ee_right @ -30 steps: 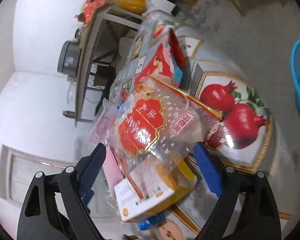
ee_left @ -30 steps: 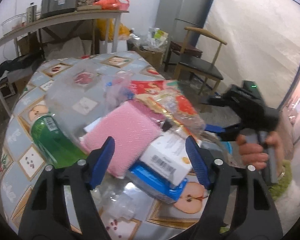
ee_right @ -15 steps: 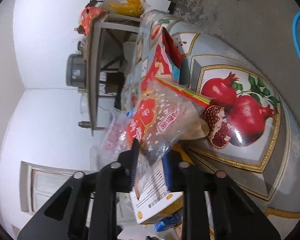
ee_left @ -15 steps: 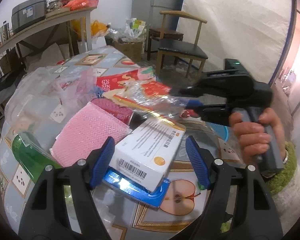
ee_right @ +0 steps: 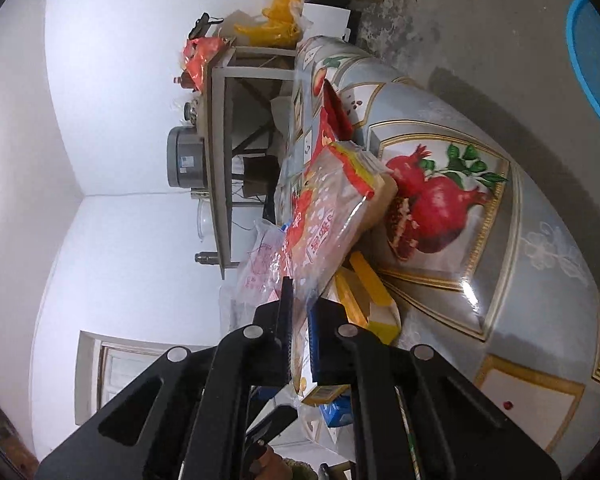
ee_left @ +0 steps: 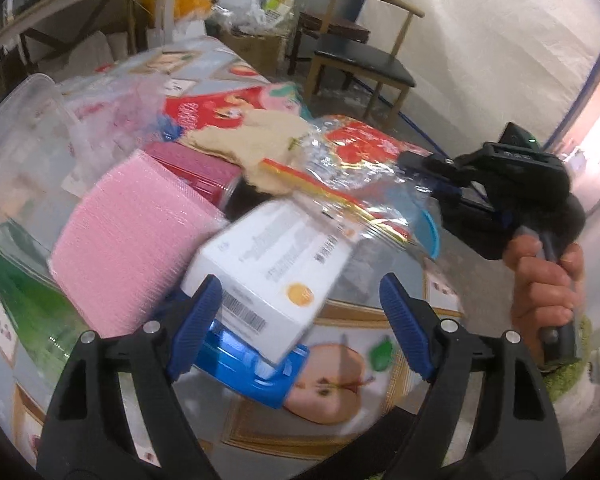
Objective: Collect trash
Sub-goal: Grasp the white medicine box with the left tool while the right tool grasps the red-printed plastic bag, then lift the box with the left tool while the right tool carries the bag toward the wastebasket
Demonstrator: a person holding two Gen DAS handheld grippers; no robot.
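Right wrist: right tool (ee_right: 300, 316) clamped on clear snack bag (ee_right: 332, 216) with pale contents. Left wrist: left tool (ee_left: 300, 304) spread wide, just widened, straddling white box (ee_left: 268, 264).

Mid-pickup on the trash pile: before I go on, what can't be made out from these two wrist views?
- Green bottle, left wrist view: its neck and cap are cut off by the edge and covered by clear plastic.
- White box, left wrist view: its print is motion-blurred and unreadable.
- Blue pack, left wrist view: mostly under the white box.
- Snack bag, right wrist view: the pinched corner is hidden between the right gripper jaws.
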